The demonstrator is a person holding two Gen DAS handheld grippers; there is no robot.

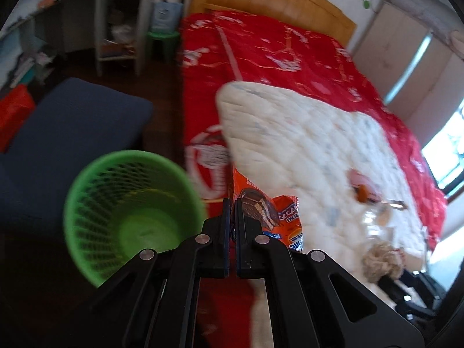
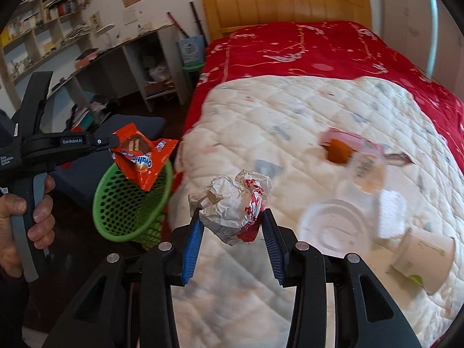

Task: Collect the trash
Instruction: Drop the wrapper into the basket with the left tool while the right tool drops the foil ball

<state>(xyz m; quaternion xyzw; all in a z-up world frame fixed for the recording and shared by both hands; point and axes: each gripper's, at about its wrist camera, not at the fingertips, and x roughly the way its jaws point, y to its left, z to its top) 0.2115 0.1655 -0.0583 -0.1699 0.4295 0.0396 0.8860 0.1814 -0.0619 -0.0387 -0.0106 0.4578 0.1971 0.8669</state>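
Left wrist view: left gripper (image 1: 231, 203) is clamped flat on the orange snack wrapper (image 1: 269, 211) — jaws fully together, the wrapper's edge pinched between them and the rest of the foil sticking out ahead and to the right. Green mesh bin (image 1: 130, 214) sits just left of the fingers on the dark floor, beside the bed; bottom looks bare apart from a faint yellowish streak. Dark blue cushion (image 1: 72, 133) behind the bin.

Right wrist view: right gripper (image 2: 232, 223) is part open, blue pads pressing either side of a crumpled white-and-red paper ball (image 2: 232, 203), which is off the quilt. To the left, a hand (image 2: 32, 211) grips the left gripper's handle; the wrapper hangs over the bin's rim, not yet inside.

Still on the white quilt (image 2: 275, 110), right of the ball: white plastic lid (image 2: 333, 229), paper cup (image 2: 423, 258) on its side, a clear cup with an orange item and something pink just behind it — blurred, can't identify. Red blanket (image 2: 319, 49) covers the far bed up to the wooden headboard (image 2: 284, 3).
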